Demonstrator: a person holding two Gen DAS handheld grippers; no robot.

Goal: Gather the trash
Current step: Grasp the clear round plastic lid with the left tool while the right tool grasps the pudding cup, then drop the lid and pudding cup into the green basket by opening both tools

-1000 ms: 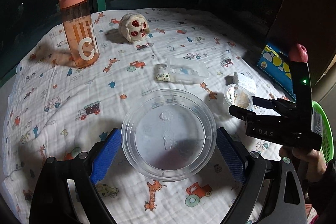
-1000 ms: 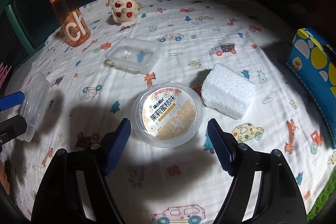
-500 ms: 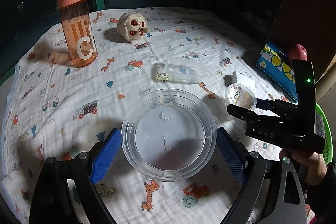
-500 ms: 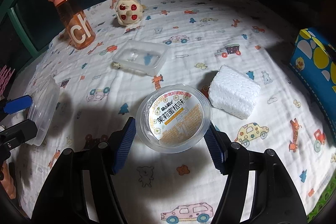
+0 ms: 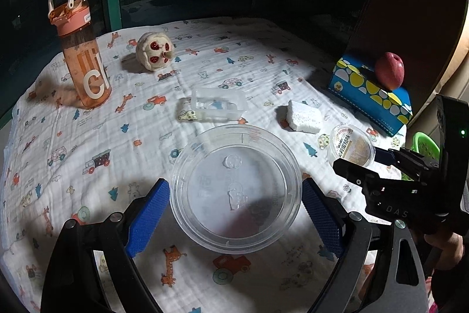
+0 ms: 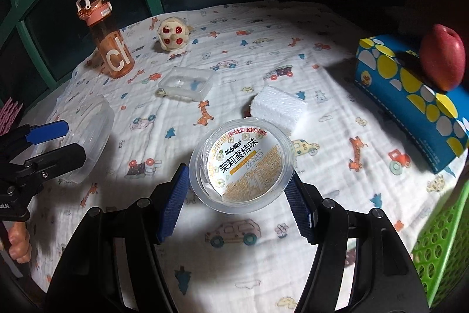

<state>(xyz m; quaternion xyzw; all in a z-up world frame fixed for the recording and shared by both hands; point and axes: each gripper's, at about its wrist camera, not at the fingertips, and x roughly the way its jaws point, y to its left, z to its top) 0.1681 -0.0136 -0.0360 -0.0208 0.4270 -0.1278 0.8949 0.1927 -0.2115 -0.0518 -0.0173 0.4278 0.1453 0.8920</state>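
My left gripper (image 5: pixel 236 203) pinches the clear round plastic container (image 5: pixel 236 187) at lower centre; my right gripper (image 6: pixel 239 192) clamps the small labelled plastic cup (image 6: pixel 241 163), mid-frame, above the printed cloth (image 6: pixel 322 122).

The right gripper (image 6: pixel 237 195) has closed its blue pads onto the small round clear plastic cup with the printed label (image 6: pixel 241 165) and raised it off the cartoon-print white cloth (image 6: pixel 322 119), tilted, nearer the green plastic basket (image 6: pixel 442 242).
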